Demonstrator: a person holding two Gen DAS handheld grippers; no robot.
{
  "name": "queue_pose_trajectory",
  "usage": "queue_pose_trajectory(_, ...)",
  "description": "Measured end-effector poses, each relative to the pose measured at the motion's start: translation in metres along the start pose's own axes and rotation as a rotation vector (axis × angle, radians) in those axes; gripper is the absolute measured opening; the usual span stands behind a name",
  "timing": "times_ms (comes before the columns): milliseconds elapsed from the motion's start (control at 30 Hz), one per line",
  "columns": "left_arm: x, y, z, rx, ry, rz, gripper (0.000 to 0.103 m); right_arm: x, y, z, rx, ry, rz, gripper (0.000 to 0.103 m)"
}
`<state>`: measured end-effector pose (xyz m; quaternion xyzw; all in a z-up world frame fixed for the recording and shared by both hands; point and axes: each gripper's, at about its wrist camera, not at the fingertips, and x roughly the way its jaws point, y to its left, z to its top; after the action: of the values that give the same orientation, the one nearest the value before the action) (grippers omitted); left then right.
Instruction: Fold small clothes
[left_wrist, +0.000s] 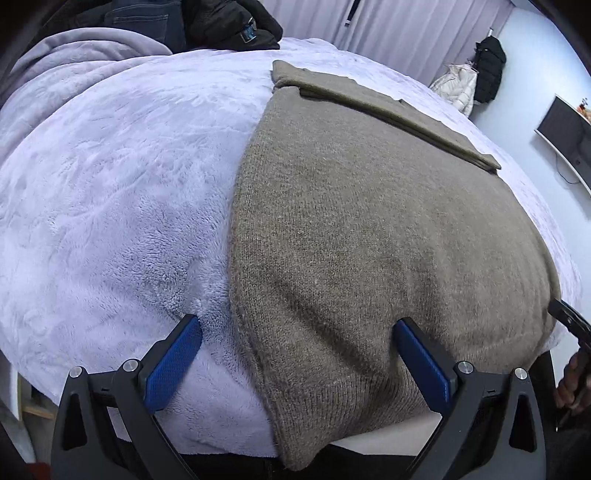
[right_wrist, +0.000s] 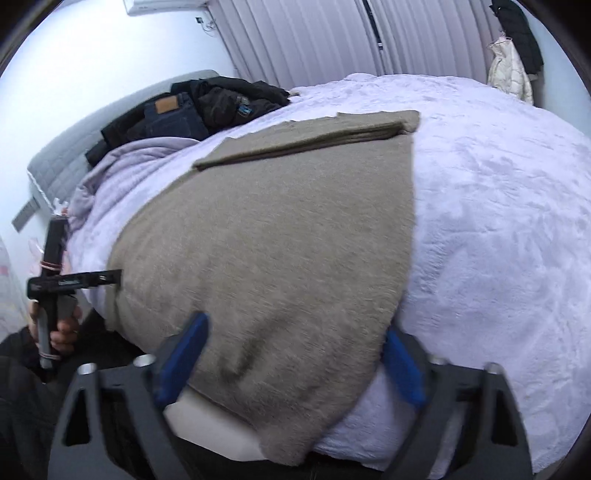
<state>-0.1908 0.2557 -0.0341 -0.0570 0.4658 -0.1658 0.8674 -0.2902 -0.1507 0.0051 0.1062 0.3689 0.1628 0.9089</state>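
Observation:
A grey-brown knitted sweater (left_wrist: 369, 221) lies flat on the bed, with its sleeves folded (left_wrist: 388, 110) across its far end. My left gripper (left_wrist: 299, 332) is open over the sweater's near left corner: one blue pad is on the blanket, the other on the knit. In the right wrist view the same sweater (right_wrist: 277, 240) fills the middle. My right gripper (right_wrist: 295, 350), blurred, straddles its near right corner with the jaws apart and the hem lying loose between them. The left gripper (right_wrist: 110, 275) shows at the left edge, held by a hand (right_wrist: 62, 328).
A lavender fleece blanket (left_wrist: 110, 184) covers the bed and hangs over its near edge. Dark jackets and jeans (right_wrist: 192, 107) are piled at the head end. Coats (left_wrist: 480, 74) hang by the wall, with a screen (left_wrist: 565, 133) beside them and curtains behind.

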Motion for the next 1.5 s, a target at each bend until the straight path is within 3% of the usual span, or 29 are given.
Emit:
queue_pose_trajectory(67, -0.004, 0.009, 0.000, -0.008, -0.003, -0.060, 0.103, 0.001, -0.002, -0.001, 0.001, 0.006, -0.005, 0.044)
queue_pose_trajectory(233, -0.005, 0.030, 0.005, -0.078, -0.011, -0.189, 0.103, 0.002, -0.019, -0.007, 0.060, -0.001, 0.047, 0.045)
queue_pose_trajectory(433, -0.003, 0.007, 0.010, -0.074, 0.002, -0.118, 0.102, 0.009, 0.000, -0.008, -0.026, 0.001, 0.021, 0.067)
queue_pose_trajectory(467, -0.005, 0.001, 0.011, -0.070, -0.004, -0.123, 0.098, 0.010, 0.002, -0.008, -0.032, 0.001, 0.015, 0.069)
queue_pose_trajectory(500, -0.008, -0.006, 0.012, -0.049, -0.019, -0.120, 0.083, 0.010, 0.002, -0.008, -0.031, 0.000, 0.015, 0.069)
queue_pose_trajectory(600, -0.008, -0.013, 0.013, 0.024, -0.021, -0.076, 0.061, 0.009, 0.001, -0.009, -0.022, -0.005, 0.024, 0.069)
queue_pose_trajectory(633, -0.009, -0.007, 0.013, 0.000, -0.016, -0.083, 0.051, 0.010, 0.001, -0.009, -0.021, -0.005, 0.025, 0.069)
queue_pose_trajectory(700, -0.015, 0.004, 0.015, -0.060, 0.008, -0.135, 0.041, 0.010, 0.001, -0.009, -0.024, -0.003, 0.021, 0.069)
queue_pose_trajectory(900, -0.017, 0.012, 0.017, -0.103, 0.027, -0.154, 0.042, 0.012, 0.006, -0.008, -0.047, 0.002, 0.005, 0.072)
queue_pose_trajectory(967, -0.016, -0.001, 0.017, -0.041, 0.016, -0.102, 0.042, 0.012, 0.008, -0.008, -0.055, 0.003, -0.003, 0.072)
queue_pose_trajectory(1000, -0.014, -0.006, 0.017, -0.018, 0.022, -0.070, 0.038, 0.013, 0.009, -0.008, -0.056, 0.003, -0.002, 0.073)
queue_pose_trajectory(1033, -0.013, -0.010, 0.016, -0.009, 0.020, -0.059, 0.025, 0.013, 0.010, -0.008, -0.058, 0.003, -0.001, 0.074)
queue_pose_trajectory(1100, -0.017, -0.017, 0.016, 0.010, 0.010, -0.064, 0.014, 0.014, 0.011, -0.008, -0.066, 0.004, -0.006, 0.075)
queue_pose_trajectory(1200, -0.010, -0.018, 0.015, 0.065, 0.013, -0.047, 0.014, 0.015, 0.012, -0.007, -0.068, 0.007, -0.010, 0.075)
queue_pose_trajectory(1300, -0.013, -0.008, 0.017, -0.013, 0.024, -0.099, 0.013, 0.017, 0.014, -0.006, -0.070, 0.017, -0.017, 0.074)
queue_pose_trajectory(1333, -0.022, -0.011, 0.018, -0.009, 0.000, -0.118, 0.013, 0.016, 0.015, -0.005, -0.075, 0.019, -0.042, 0.070)
queue_pose_trajectory(1400, -0.040, -0.023, 0.020, 0.077, -0.070, -0.112, 0.013, 0.011, 0.011, -0.001, -0.046, 0.021, -0.055, 0.025)
queue_pose_trajectory(1433, -0.043, -0.027, 0.021, 0.116, -0.086, -0.102, 0.013, 0.006, 0.002, 0.002, 0.005, 0.017, -0.001, 0.016)
queue_pose_trajectory(1500, -0.039, -0.019, 0.023, 0.088, -0.070, -0.129, 0.012, -0.006, -0.014, 0.007, 0.070, -0.012, 0.077, 0.011)
